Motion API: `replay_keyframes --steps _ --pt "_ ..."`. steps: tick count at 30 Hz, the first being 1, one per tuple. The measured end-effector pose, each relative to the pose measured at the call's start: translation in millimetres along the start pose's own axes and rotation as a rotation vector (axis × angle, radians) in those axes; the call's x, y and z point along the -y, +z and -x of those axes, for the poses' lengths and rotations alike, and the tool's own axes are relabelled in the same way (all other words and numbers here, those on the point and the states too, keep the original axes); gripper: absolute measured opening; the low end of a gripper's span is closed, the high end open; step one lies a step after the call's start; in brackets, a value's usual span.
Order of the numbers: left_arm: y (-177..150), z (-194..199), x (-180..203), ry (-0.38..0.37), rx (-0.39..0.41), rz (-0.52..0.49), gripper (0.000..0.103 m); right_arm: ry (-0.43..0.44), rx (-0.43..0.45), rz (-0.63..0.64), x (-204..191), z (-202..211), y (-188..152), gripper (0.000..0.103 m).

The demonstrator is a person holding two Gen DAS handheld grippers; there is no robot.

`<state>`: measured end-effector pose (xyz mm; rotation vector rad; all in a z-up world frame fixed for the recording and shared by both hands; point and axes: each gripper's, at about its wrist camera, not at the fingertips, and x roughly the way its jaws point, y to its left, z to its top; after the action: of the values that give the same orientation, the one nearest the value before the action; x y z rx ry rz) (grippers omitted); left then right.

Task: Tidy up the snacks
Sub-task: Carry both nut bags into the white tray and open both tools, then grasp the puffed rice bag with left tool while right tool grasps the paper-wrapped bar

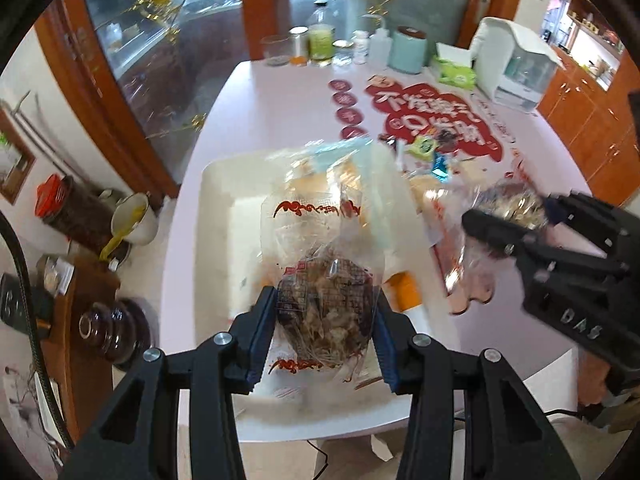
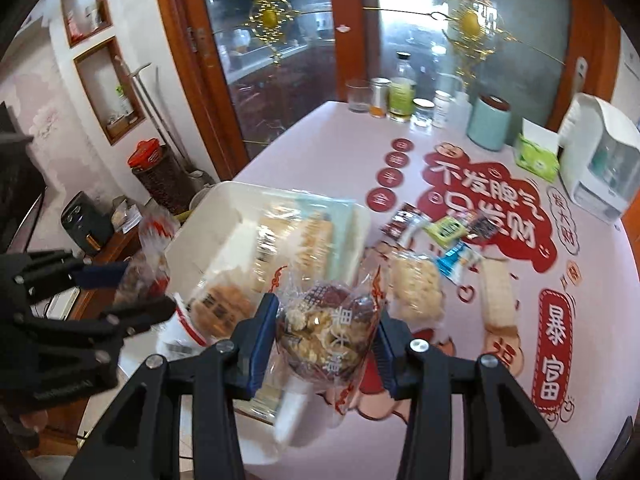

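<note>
My left gripper (image 1: 324,304) is shut on a clear-wrapped dark nut cake (image 1: 328,304), held up over the white tray (image 1: 212,184). My right gripper (image 2: 326,312) is shut on a similar wrapped nut cake (image 2: 324,328), above the tray's right edge. In the left wrist view the right gripper (image 1: 512,212) shows at the right with its cake (image 1: 508,200). The right wrist view shows the left gripper (image 2: 148,286) at the left with its own cake (image 2: 140,276). The tray (image 2: 224,192) holds several biscuit packs (image 2: 296,236). Loose snacks (image 2: 444,228) lie on the pink table to its right.
Bottles and jars (image 2: 402,96), a teal canister (image 2: 490,122), a green tissue pack (image 2: 534,156) and a white appliance (image 2: 600,160) line the far table edge. A low cabinet with pots (image 1: 132,220) stands left of the table. Glass doors stand behind.
</note>
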<state>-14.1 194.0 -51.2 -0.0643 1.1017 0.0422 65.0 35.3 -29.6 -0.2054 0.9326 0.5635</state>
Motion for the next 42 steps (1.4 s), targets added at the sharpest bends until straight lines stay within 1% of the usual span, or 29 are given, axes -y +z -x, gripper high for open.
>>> replay_keyframes --steps 3,9,13,14,16,18,20,23,28,34,42 --pt "-9 -11 -18 0.012 -0.027 0.008 0.044 0.001 -0.007 0.011 -18 -8 6 0.045" --pt "-20 -39 -36 0.017 -0.074 0.014 0.044 -0.009 -0.041 0.000 -43 -29 12 0.045" --pt "-25 -56 -43 0.029 -0.101 0.012 0.045 -0.041 -0.069 0.001 -56 -45 12 0.046" --pt "-26 -60 -45 0.026 -0.109 0.011 0.047 -0.049 -0.079 0.001 -57 -48 11 0.046" --pt "-28 -65 -46 0.014 -0.118 0.008 0.058 -0.072 -0.094 0.004 -60 -55 9 0.046" --pt "-30 -66 -45 0.006 -0.119 -0.003 0.083 -0.086 -0.111 0.010 -65 -60 8 0.049" --pt "-31 -66 -44 0.005 -0.112 -0.011 0.088 -0.093 -0.126 0.003 -65 -64 6 0.059" --pt "-34 -67 -42 0.008 -0.118 -0.016 0.088 -0.091 -0.130 -0.008 -64 -65 5 0.064" --pt "-37 -67 -41 0.041 -0.131 -0.015 0.088 -0.093 -0.131 -0.005 -69 -62 2 0.064" --pt "-38 -61 -37 0.035 -0.119 -0.018 0.088 -0.094 -0.132 -0.013 -68 -58 0 0.064" --pt "-32 -57 -22 0.029 -0.103 -0.051 0.088 -0.103 -0.128 -0.031 -56 -47 -7 0.064"
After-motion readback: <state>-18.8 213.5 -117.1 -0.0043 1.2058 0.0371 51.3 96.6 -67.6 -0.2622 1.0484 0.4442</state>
